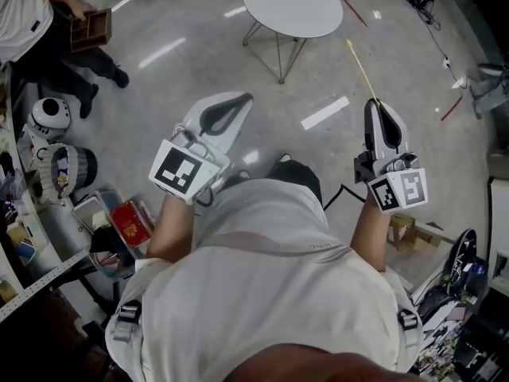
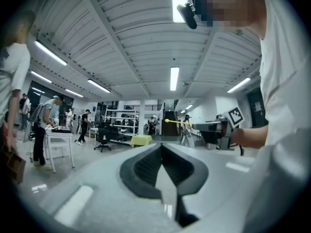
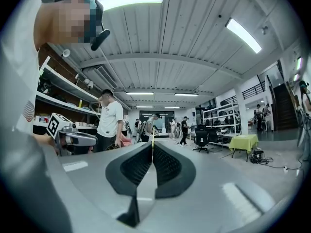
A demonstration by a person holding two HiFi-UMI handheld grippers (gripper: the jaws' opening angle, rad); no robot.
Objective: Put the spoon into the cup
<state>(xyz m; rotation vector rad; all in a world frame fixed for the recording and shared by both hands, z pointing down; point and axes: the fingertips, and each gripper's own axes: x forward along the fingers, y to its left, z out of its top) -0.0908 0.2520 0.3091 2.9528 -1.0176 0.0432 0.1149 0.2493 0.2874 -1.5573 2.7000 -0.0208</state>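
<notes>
A thin yellow spoon (image 1: 359,68) sticks forward out of my right gripper (image 1: 374,102), whose jaws are shut on its handle. In the right gripper view the spoon (image 3: 152,141) shows only as a narrow yellow line rising from the closed pads. The left gripper view catches the spoon (image 2: 176,122) from the side, its rounded end pointing left. My left gripper (image 1: 245,97) is held level at the left, jaws shut with nothing between them. No cup is in any view.
A round white table (image 1: 293,5) on thin metal legs stands ahead on the shiny floor. A person with a brown box (image 1: 89,29) stands at the upper left. Shelves and clutter (image 1: 56,173) line the left side, cables and gear (image 1: 453,293) the lower right.
</notes>
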